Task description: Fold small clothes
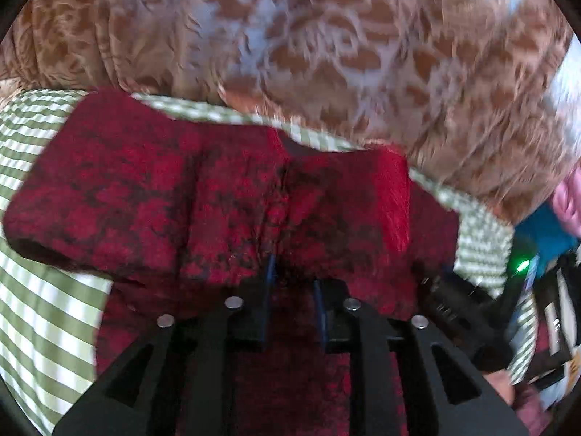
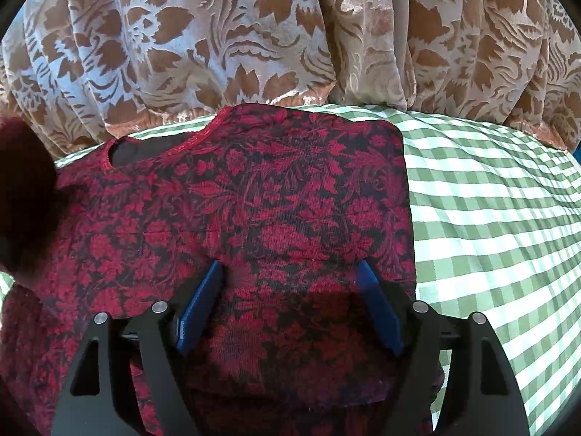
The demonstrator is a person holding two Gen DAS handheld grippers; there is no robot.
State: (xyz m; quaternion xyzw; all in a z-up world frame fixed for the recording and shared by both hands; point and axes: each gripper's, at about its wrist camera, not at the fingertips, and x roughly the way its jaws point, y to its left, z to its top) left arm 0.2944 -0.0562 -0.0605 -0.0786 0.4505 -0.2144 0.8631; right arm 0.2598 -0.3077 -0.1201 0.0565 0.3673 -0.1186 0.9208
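Note:
A red and black floral garment [image 2: 276, 196] lies flat on a green checked cloth [image 2: 490, 218], its neckline [image 2: 145, 149] at the far left. My right gripper [image 2: 290, 269] stands open over the garment's near part, with flat cloth between its blue pads [image 2: 203, 301]. The left wrist view is blurred. In it the garment [image 1: 145, 189] fills the middle. My left gripper [image 1: 295, 276] has its blue pads [image 1: 270, 272] close together, and a ridge of the cloth runs into the narrow gap. A dark red blur [image 2: 21, 196] covers the left edge of the right wrist view.
A brown and pale floral curtain [image 2: 254, 36] hangs right behind the checked surface. In the left wrist view the other black gripper [image 1: 457, 312], with a green light, sits at the right, with blue and pink items [image 1: 552, 225] beyond it.

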